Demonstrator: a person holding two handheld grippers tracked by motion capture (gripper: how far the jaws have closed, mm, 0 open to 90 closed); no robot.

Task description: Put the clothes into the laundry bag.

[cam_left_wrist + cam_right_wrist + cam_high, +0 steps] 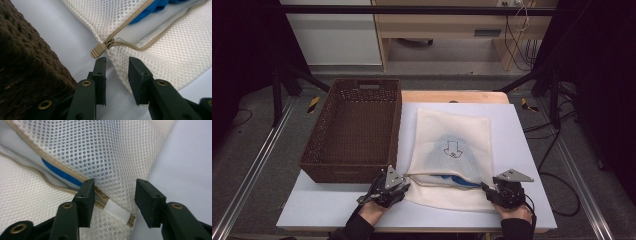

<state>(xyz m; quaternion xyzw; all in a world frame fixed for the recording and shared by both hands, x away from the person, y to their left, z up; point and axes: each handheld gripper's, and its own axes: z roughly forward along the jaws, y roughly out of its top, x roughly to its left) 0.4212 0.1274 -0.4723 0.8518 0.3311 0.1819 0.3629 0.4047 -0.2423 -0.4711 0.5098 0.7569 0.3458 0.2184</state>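
Observation:
A cream mesh laundry bag (451, 150) lies flat on the white table (524, 150), its zipper open along the near edge. A blue garment (460, 181) shows through the opening. My left gripper (404, 188) is at the bag's near left corner. In the left gripper view its jaws (116, 62) stand apart around the corner's edge, just below the tan zipper pull (98, 50). My right gripper (486, 189) is at the near right corner. There its jaws (113, 187) stand open on either side of the zipper's end with its white tab (116, 211).
A brown wicker basket (354, 125) stands on the table's left half, close beside the bag and just left of my left gripper; its wall (25, 65) is close to the left jaw. Bare tabletop lies right of the bag and along the near edge.

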